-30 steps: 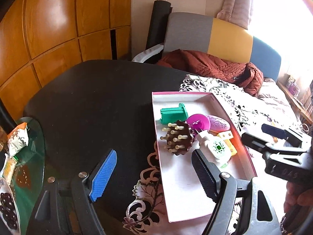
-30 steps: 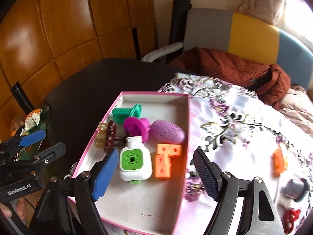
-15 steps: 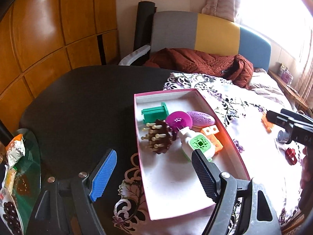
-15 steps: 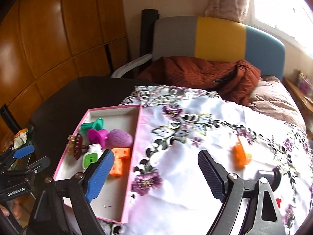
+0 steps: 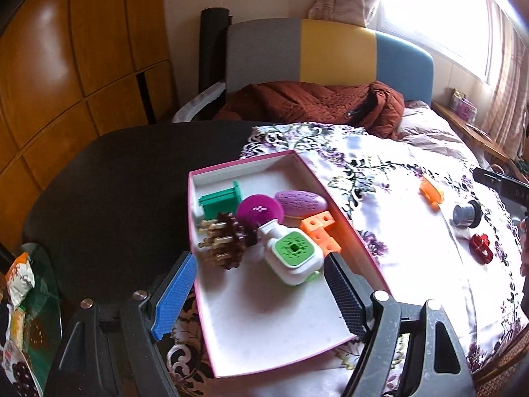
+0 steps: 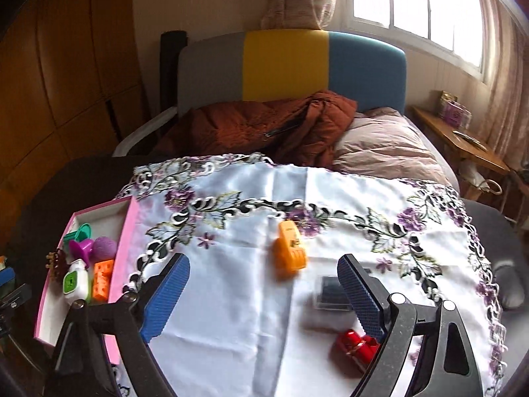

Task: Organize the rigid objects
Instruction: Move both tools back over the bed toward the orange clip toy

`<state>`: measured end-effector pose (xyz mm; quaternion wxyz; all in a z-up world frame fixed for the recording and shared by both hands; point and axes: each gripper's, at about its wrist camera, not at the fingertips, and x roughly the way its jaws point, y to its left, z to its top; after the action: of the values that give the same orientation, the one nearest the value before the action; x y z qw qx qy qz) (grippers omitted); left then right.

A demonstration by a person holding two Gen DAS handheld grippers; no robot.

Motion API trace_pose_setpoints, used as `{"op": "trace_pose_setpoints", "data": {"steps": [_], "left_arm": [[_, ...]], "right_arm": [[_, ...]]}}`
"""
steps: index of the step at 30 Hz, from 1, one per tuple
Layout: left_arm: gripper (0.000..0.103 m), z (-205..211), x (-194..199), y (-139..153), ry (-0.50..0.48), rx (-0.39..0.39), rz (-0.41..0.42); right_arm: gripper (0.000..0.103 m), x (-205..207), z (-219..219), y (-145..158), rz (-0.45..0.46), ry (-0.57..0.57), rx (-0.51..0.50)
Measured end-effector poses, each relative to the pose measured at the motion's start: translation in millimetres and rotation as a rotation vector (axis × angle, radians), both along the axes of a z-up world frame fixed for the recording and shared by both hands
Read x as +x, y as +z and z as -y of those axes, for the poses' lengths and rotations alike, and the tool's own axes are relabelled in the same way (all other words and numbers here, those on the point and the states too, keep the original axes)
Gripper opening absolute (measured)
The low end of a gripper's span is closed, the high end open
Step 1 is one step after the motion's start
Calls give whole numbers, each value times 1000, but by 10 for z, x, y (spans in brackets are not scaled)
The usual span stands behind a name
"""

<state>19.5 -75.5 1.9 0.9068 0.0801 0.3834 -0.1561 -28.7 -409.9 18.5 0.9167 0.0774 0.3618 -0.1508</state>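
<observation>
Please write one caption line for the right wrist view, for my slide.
Open right gripper above floral tablecloth, facing orange toy; pink box at left.

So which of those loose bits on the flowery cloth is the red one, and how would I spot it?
Start at the white floral tablecloth to the right of the pink-rimmed box. Three loose items lie there: an orange clip-like piece, a dark round cap and, nearest the camera, the red piece. It is the only glossy red one, small and knobbly.
</observation>
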Motion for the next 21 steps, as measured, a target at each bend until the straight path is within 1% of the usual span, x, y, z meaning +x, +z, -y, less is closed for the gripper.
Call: {"op": "trace_pose_setpoints", "data": {"steps": [5,10,14,16,17,18,21], "left_arm": [[80,170,-28,12,-36,9,0],[80,330,-41,0,-69,23,-8],[80,451,-45,-18,-95,29,-20],[80,513,-48,-25,-110,30,-23],[80,543,-54,-27,-117,33,-23],[80,577,-58,-31,-125,36,-23],[80,687,-71,-44,-153,47,-26]], "right_arm": [[93,-169,435,-76,-17,-111,-17],[95,-332,820,-264,-39,-232,-31],[95,-464,1129,-439,-59,-358,41],[95,-530,1231,-429,-29,-389,95],[97,-553,1258,-423,-18,-401,108],[98,-571,1266,-420,-14,-413,113],[99,-598,1293,-418,-9,-433,127]]}}
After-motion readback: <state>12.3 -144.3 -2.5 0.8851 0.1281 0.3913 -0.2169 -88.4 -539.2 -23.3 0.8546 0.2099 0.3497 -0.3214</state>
